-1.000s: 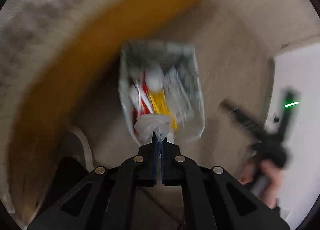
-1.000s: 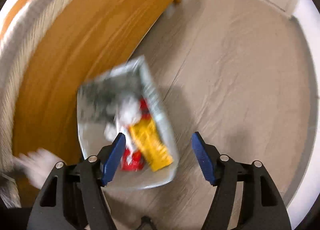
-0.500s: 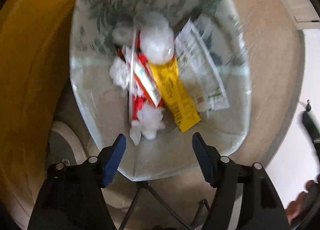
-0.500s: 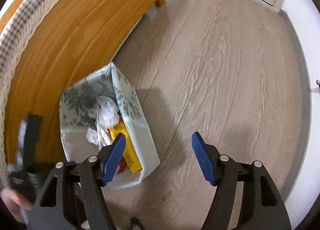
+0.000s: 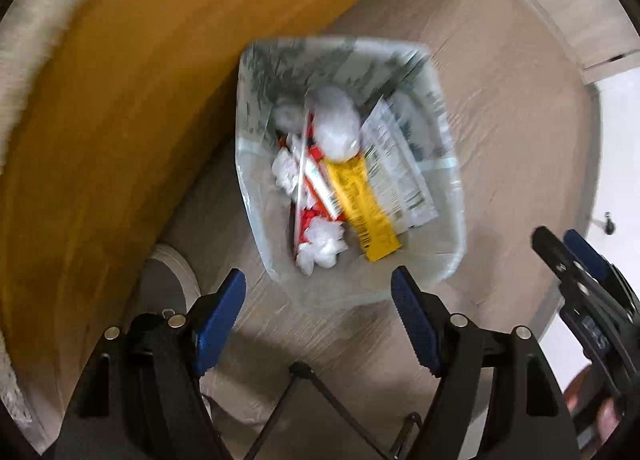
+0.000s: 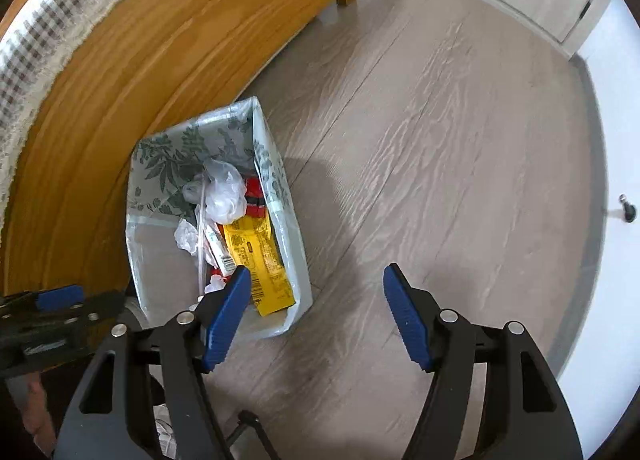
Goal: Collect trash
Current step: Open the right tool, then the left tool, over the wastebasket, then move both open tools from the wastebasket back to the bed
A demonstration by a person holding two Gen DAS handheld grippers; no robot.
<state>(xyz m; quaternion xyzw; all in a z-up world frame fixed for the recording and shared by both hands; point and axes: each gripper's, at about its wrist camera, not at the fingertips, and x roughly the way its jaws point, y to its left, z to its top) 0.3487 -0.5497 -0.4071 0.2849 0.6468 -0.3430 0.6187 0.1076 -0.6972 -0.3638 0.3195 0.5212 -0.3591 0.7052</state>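
Left gripper (image 5: 318,312) above the lined trash bin (image 5: 448,260), jaws opening, nothing between them. Right gripper (image 6: 316,312) beside bin, released, empty.

Leaf-print bin (image 6: 276,196) upright on floor w/ yellow wrapper (image 6: 256,252), white crumpled tissues (image 6: 224,192) inside.

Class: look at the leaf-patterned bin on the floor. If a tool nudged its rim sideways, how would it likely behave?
The bin would probably slide or tip easily: it stands tall and narrow on smooth floor. It likely weighs little, since only wrappers and crumpled plastic show inside. Its clear liner looks thin, so it may crumple and slip under the pads.
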